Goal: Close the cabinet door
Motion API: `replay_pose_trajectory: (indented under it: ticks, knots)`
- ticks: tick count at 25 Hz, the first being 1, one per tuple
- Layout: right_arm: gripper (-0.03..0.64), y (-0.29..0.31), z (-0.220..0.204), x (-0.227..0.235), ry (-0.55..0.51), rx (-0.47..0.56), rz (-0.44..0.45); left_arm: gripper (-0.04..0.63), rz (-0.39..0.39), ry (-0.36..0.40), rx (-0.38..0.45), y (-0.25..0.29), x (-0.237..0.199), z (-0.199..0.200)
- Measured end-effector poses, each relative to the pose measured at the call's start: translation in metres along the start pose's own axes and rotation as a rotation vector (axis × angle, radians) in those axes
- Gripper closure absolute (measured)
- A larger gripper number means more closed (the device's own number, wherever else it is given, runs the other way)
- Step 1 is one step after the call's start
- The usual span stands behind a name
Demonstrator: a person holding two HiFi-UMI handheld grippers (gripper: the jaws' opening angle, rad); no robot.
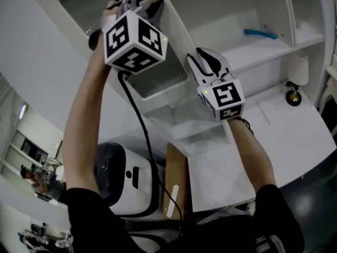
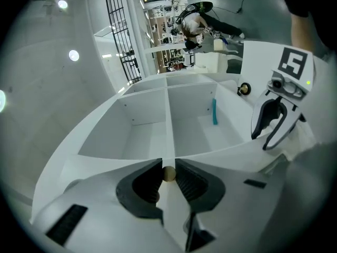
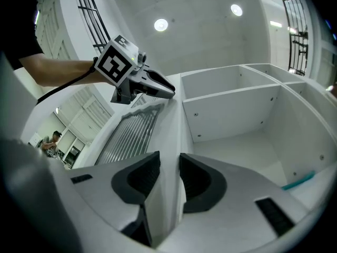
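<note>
White cabinet [image 1: 253,51] open; left hand-held gripper [image 2: 168,166] clamps knob [image 2: 168,173], right hand-held gripper [image 3: 169,157] clamps cabinet door [image 3: 131,136] edge.

Open white cabinet [image 1: 287,9] up ahead. On its right-hand shelf [image 1: 247,57] lies one teal stick [image 1: 260,34], flat, towards the far wall, well apart from the shelf's near edge. Below runs the white desk [image 1: 295,136]. At its far right end sits a small black-and-brass thing [image 1: 293,95]; what it is, hard to tell. Dark floor [image 1: 316,194] near right.
</note>
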State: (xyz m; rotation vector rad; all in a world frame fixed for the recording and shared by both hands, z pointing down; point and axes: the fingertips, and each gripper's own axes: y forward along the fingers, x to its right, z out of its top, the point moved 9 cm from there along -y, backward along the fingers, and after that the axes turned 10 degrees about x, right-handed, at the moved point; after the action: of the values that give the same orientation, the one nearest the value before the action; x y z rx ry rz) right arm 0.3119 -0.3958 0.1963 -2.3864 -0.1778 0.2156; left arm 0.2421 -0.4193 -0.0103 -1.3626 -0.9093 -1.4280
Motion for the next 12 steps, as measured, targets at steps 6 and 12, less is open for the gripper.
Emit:
replay_pose_trajectory:
  ticks: [6, 12]
  knots:
    - [0.485, 0.001, -0.006, 0.001, 0.009, 0.042, -0.002, 0.508, 0.017, -0.012, 0.033, 0.002, 0.002, -0.004]
    - [0.485, 0.001, -0.014, 0.002, 0.033, 0.091, -0.012, 0.508, 0.049, -0.036, 0.051, 0.002, 0.002, -0.007]
